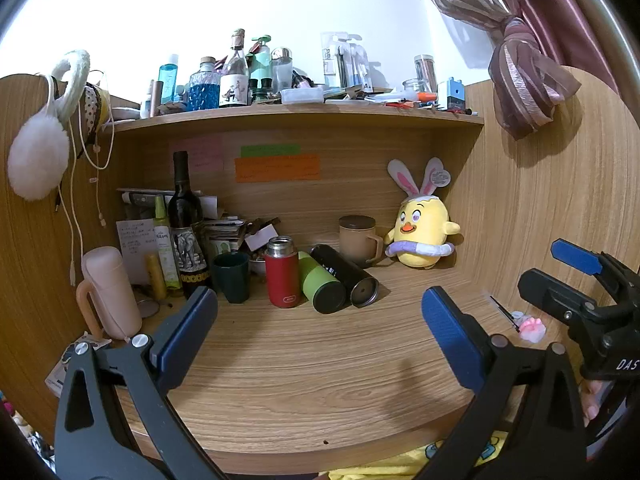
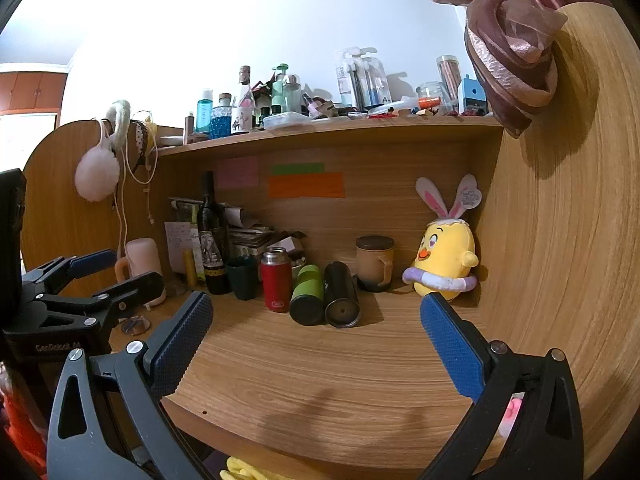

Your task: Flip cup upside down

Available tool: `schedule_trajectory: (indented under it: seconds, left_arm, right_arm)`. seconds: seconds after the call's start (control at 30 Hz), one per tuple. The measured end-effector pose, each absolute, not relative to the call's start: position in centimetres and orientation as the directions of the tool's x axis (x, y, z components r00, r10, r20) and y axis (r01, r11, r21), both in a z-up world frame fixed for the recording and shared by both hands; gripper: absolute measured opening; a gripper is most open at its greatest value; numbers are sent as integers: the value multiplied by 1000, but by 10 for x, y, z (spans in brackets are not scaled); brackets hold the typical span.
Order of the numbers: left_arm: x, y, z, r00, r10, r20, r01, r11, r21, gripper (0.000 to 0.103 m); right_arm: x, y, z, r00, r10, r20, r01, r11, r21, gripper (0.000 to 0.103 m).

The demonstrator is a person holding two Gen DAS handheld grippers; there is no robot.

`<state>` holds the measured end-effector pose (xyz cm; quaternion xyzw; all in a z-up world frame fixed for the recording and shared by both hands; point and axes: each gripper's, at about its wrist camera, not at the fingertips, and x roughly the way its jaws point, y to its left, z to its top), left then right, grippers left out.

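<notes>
A dark green cup (image 1: 232, 277) stands upright, mouth up, at the back left of the wooden desk (image 1: 304, 364), between a wine bottle and a red flask. It also shows in the right wrist view (image 2: 243, 278). My left gripper (image 1: 320, 336) is open and empty, hovering over the desk's front, well short of the cup. My right gripper (image 2: 316, 344) is open and empty, to the right of the left one. Each gripper shows at the edge of the other's view: the right gripper (image 1: 560, 276) and the left gripper (image 2: 116, 272).
Beside the cup stand a red flask (image 1: 282, 272), a lying green flask (image 1: 320, 284), a lying black flask (image 1: 345, 275), a lidded brown mug (image 1: 357, 240), a wine bottle (image 1: 185, 224), a pink bottle (image 1: 110, 292) and a yellow plush chick (image 1: 422, 236). A cluttered shelf (image 1: 304, 114) runs above.
</notes>
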<state>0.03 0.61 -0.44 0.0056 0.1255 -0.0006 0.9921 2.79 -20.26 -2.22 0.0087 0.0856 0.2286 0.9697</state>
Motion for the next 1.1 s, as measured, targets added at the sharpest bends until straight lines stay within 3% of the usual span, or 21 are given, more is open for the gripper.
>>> schedule_trajectory:
  seconds: [1.1]
  left_arm:
    - [-1,10,-4,968,3,-251,1,1000,18,103]
  right_arm:
    - [28,-202,-22,880,445,-163,-442,895,55,103]
